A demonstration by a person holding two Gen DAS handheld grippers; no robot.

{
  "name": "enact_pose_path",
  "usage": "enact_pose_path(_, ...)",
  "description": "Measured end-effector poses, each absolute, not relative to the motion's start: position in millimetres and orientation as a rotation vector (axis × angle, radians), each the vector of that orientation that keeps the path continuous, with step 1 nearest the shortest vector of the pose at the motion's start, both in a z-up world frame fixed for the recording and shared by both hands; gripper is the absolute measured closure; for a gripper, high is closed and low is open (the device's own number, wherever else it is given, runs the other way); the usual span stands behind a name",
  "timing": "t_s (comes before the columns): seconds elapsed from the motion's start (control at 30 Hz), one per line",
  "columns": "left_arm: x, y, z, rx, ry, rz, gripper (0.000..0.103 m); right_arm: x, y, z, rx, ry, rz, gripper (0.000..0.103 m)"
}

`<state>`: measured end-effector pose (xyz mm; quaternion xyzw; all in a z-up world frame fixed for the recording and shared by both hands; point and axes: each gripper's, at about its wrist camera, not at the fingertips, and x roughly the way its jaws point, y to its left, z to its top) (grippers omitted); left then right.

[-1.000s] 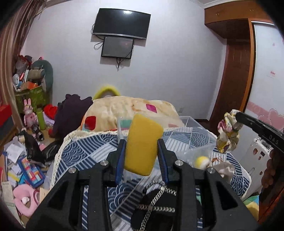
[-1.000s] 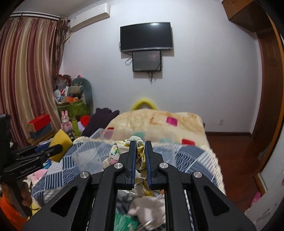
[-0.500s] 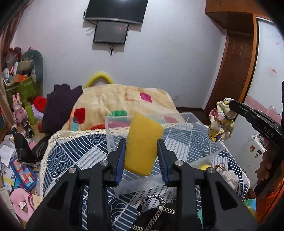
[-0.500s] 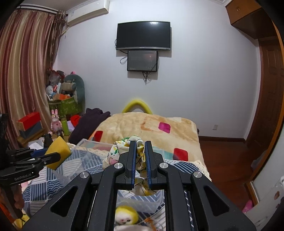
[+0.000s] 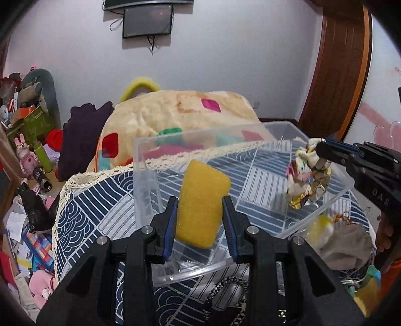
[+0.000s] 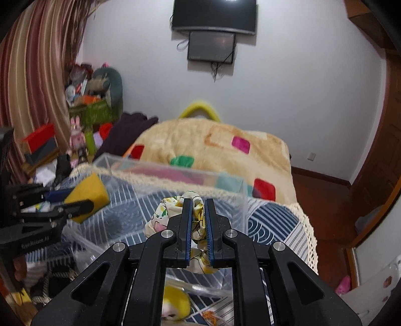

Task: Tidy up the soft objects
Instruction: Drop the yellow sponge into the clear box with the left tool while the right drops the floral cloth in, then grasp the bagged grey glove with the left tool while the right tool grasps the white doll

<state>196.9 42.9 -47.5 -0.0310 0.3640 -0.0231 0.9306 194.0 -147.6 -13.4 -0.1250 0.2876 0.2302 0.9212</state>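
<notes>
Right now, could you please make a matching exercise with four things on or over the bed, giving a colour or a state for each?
Things:
1. sponge
2. scrunchie
3. plastic bin
4. blanket

Descriptions:
A. clear, standing on the blue patterned bedspread
B. floral, pinched in the right gripper
C. beige with coloured patches
D. yellow, held in the left gripper

Pairs: 1-D, 2-B, 3-A, 4-C

We are in a home bedroom: a bed (image 5: 105, 200) under a blue wave-patterned cover and a cream blanket (image 6: 213, 150), striped curtains (image 6: 37, 75) at one side, a wall-mounted television (image 6: 214, 15), a wooden wardrobe (image 5: 340, 70), and toys and boxes (image 5: 27, 125) heaped in the corner.
</notes>
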Motion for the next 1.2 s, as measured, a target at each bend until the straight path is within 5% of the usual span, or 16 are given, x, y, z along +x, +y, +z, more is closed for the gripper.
enact_pose_path(0.43, 192, 30, -49, 0.023, 0.747, -0.024, 0.063, 194, -144, -31, -0.319, 0.696, 0.525, 0.088)
enact_pose_path(0.6, 183, 30, -41, 0.014, 0.713, -0.033, 0.043, 185, -148, -26, -0.305, 0.678, 0.536, 0.066)
enact_pose_path(0.87, 161, 29, -16, -0.019, 0.632, -0.033, 0.026, 171, -158, -8, -0.253, 0.605, 0.523, 0.043)
enact_pose_path(1.2, 129, 24, 8, -0.070, 0.540, -0.048, 0.006, 135, -176, 23, -0.162, 0.459, 0.522, 0.031)
